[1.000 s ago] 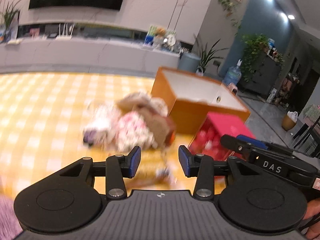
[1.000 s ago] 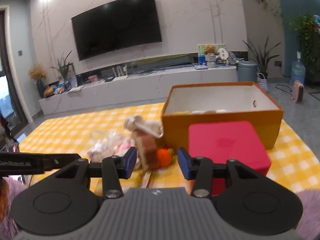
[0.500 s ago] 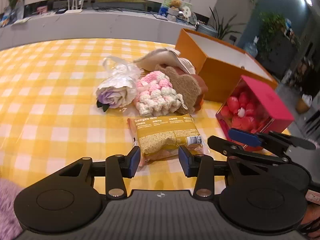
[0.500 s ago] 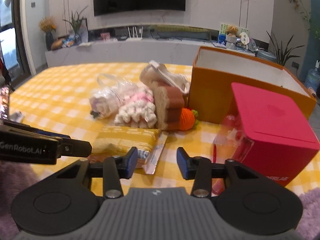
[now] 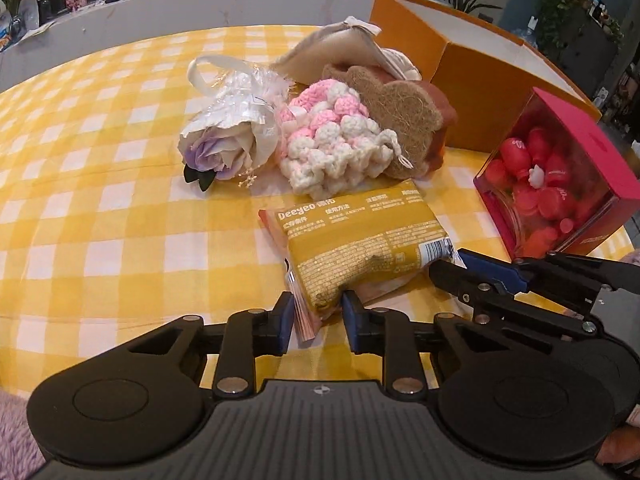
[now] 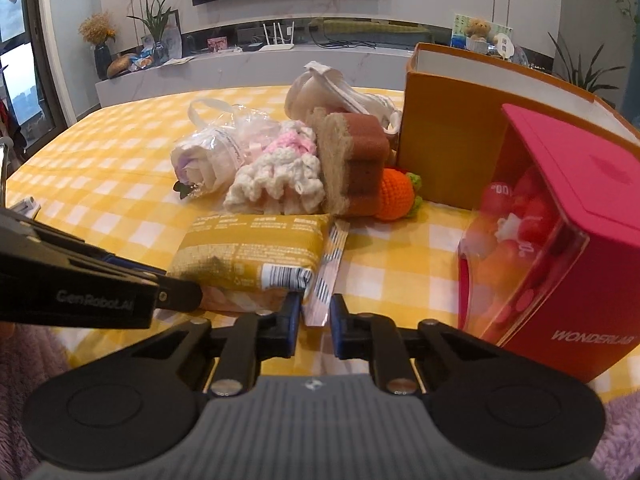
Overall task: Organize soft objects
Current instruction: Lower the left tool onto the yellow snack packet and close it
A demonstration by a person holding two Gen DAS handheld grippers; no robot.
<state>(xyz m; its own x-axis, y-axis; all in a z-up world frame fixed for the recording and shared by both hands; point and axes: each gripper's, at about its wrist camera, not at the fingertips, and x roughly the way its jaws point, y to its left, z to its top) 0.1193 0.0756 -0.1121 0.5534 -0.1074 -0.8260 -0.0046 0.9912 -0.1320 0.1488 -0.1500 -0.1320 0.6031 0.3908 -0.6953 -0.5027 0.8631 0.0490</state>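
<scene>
Left gripper (image 5: 316, 314): it is low over the table, and its 2 blue pads pinch the near corner of the yellow packet (image 5: 360, 248); the plastic is folded where they press.
Right gripper (image 6: 314, 318): it is narrowed around the flat sealed end flap of the same packet (image 6: 248, 254); the flap stands between the pads, but I cannot tell if the pads really press it.
Yellow packet: it lies flat on the yellow checked tablecloth (image 5: 80, 220), just in front of the pile of soft things, with the barcode end toward the right gripper.
Soft pile: a wrapped fabric rose (image 5: 228, 140), a pink and white crochet piece (image 5: 332, 148) and a brown sponge (image 5: 404, 128) touch each other; a cream cloth bag (image 5: 344, 52) lies behind them.
Crochet orange (image 6: 396, 196): it sits between the sponge and the orange box (image 6: 448, 140), touching the sponge.
Red box (image 6: 568, 240): it stands on the right, in front of the orange box, with red items visible through a clear side.
</scene>
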